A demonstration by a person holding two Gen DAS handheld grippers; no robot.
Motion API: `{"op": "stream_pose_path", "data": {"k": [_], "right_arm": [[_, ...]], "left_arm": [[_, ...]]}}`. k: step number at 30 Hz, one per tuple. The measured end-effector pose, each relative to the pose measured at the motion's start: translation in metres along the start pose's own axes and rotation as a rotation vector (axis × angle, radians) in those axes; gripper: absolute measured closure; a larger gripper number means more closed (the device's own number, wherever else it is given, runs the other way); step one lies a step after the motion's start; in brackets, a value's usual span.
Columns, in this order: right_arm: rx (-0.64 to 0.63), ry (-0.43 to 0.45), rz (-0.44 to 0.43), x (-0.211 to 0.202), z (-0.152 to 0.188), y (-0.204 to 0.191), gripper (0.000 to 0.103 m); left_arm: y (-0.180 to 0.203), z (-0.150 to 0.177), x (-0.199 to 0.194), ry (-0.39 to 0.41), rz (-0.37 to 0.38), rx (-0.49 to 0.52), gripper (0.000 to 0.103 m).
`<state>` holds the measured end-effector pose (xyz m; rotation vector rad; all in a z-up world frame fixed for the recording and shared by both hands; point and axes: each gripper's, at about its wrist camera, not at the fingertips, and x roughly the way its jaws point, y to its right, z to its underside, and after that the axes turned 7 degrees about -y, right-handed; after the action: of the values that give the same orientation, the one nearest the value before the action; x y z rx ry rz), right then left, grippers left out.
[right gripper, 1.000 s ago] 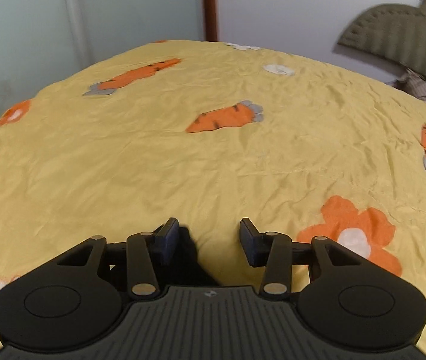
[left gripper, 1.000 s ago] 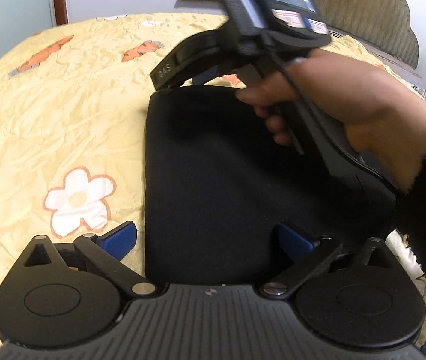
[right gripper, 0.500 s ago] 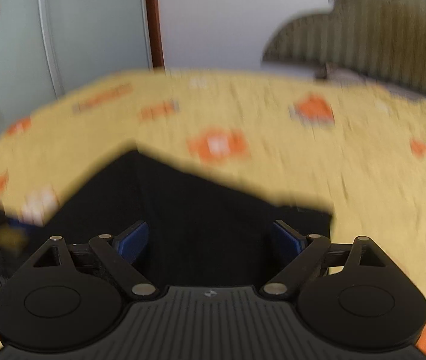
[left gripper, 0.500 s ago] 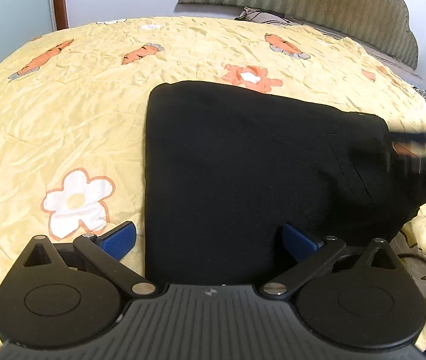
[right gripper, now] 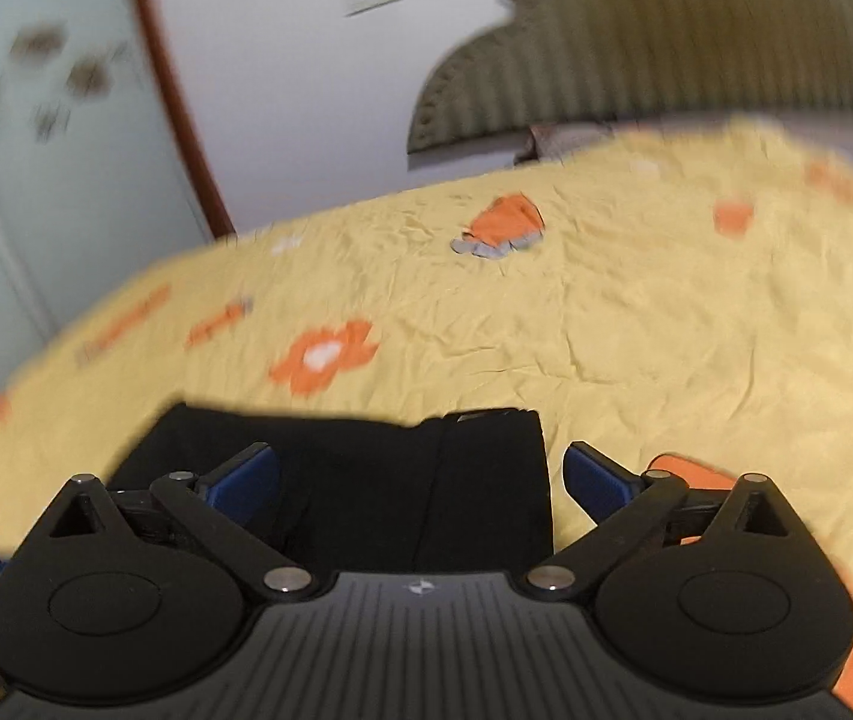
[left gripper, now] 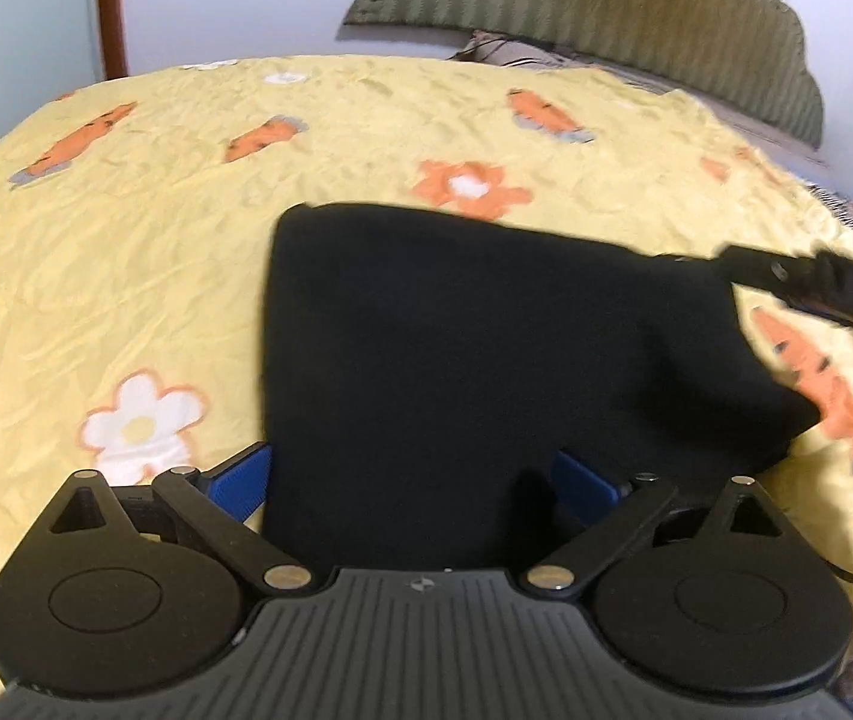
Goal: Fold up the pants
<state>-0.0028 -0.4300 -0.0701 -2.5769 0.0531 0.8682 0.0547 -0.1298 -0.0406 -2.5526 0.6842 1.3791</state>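
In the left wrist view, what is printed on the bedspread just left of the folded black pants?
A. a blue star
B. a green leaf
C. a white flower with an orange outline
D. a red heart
C: a white flower outlined in orange sits on the yellow bedspread, just left of the black pants.

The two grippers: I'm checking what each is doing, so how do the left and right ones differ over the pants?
The left gripper straddles the left edge of the black pants, one finger on the yellow bedspread; the right gripper straddles the right edge. The left gripper's view is fairly sharp; the right gripper's is blurred, its jaws opening. Both are spread wide, gripping nothing.
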Motion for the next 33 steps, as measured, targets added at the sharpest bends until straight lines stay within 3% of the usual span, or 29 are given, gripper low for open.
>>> {"op": "stream_pose_path", "data": {"k": [2,5,6,8,12,16,19,21,22,25,28,31,33], "right_arm": [[0.093,-0.004,-0.101,0.007,-0.010,0.023,0.001],[0.150,-0.031,-0.091,0.020,-0.020,0.041,0.006],[0.154,-0.039,-0.080,0.024,-0.022,0.043,0.014],[0.153,-0.061,-0.098,0.031,-0.026,0.046,0.041],[0.117,-0.130,-0.079,0.045,-0.027,0.043,0.061],[0.056,-0.129,-0.028,0.041,-0.024,0.043,0.087],[0.043,-0.112,0.002,0.043,-0.025,0.046,0.090],[0.025,-0.096,0.017,0.043,-0.026,0.043,0.091],[0.010,-0.089,0.029,0.043,-0.027,0.042,0.091],[0.061,-0.043,0.100,0.045,-0.030,0.052,0.091],[0.153,-0.041,0.035,0.033,-0.028,0.071,0.091],[0.073,-0.074,-0.011,0.025,-0.020,0.060,0.091],[-0.005,-0.105,-0.002,0.032,-0.016,0.048,0.091]], "left_arm": [[0.010,-0.005,0.001,-0.013,-0.027,0.011,0.003],[0.024,-0.019,0.012,-0.047,-0.080,0.005,0.003],[0.028,-0.024,0.015,-0.046,-0.090,-0.004,0.003],[0.032,-0.032,0.016,-0.034,-0.092,-0.029,0.003],[0.046,-0.045,0.005,0.044,-0.106,-0.034,0.003],[0.072,-0.050,0.001,0.162,-0.178,0.089,0.001],[0.084,-0.071,0.033,0.082,-0.106,0.139,0.001],[0.087,-0.083,0.064,-0.012,-0.102,0.122,0.014],[0.088,-0.086,0.074,-0.029,-0.097,0.108,0.014],[0.091,-0.092,0.092,0.000,-0.143,0.089,0.005],[0.092,-0.097,0.091,0.012,-0.163,0.101,0.006],[0.091,-0.095,0.079,0.050,-0.125,0.105,0.005],[0.098,-0.094,0.085,0.047,-0.155,0.135,0.003]]}}
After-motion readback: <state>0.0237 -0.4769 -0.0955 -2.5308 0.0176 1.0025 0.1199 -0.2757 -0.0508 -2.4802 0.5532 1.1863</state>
